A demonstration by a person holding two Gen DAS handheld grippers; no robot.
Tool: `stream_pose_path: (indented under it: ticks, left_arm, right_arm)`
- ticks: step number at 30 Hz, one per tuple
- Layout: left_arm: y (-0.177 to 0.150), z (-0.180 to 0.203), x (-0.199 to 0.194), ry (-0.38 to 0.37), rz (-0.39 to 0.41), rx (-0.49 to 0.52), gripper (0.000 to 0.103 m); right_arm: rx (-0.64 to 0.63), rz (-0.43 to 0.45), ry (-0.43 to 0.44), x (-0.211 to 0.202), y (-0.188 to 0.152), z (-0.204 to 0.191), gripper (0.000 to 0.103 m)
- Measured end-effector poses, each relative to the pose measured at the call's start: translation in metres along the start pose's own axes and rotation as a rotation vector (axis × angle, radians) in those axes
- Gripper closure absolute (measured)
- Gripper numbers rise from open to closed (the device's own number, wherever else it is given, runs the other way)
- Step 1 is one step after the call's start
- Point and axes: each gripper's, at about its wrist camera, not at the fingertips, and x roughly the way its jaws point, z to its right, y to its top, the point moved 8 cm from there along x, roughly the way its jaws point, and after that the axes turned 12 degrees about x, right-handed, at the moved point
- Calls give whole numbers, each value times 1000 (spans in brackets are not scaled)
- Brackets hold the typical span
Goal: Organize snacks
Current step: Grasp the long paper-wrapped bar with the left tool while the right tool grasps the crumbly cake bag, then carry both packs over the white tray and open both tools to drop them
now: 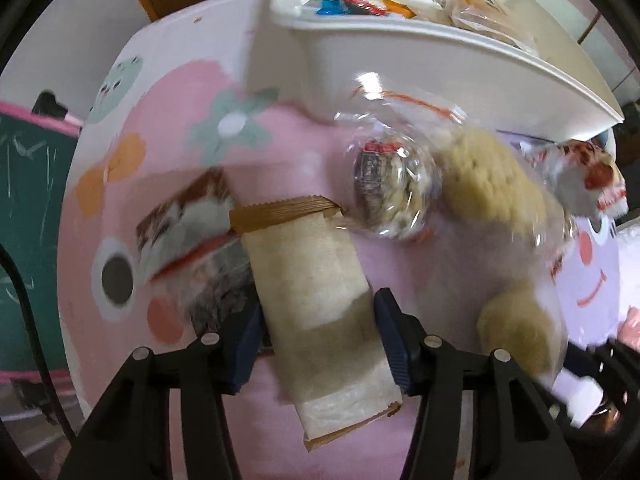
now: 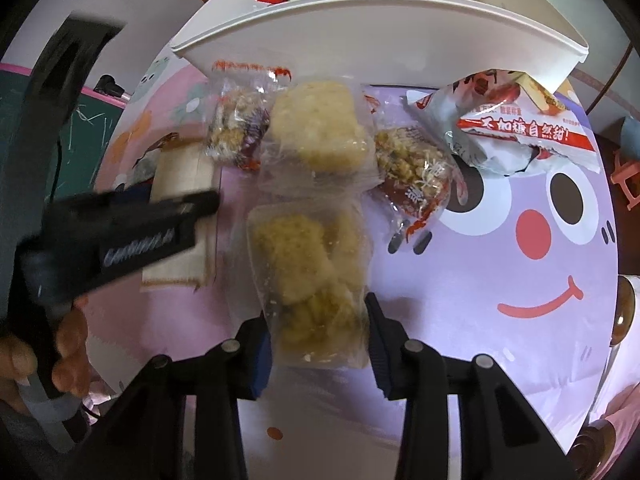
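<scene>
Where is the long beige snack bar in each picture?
Left wrist view: the beige snack bar lies low in the middle, between the left tongs.
Right wrist view: the same bar is at the left, half hidden behind the black left tongs; the right tongs straddle a clear packet of yellow cakes.
Shared landmark: the white bin at the top.

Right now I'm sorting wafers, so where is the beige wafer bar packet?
In the left wrist view the beige wafer bar packet lies on the pink mat, between the left tongs, beside a brown-and-white snack packet.
</scene>
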Motion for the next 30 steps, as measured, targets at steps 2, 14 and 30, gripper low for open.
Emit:
stream_pose_path:
  ticks: [2,14,30]
  left_arm:
    - [-11,-4,-7,-24,9,-27,66]
    - [-42,-27,-44,-111,57,-128,90]
    - [-61,-21,-34,-110,26,-117,92]
  right_arm:
    - [-11,6,4,-3,-1,-4,63]
    - [-69,37,19,-22,-12,-19,63]
    - [-76,51,25,-36,-19,-15,64]
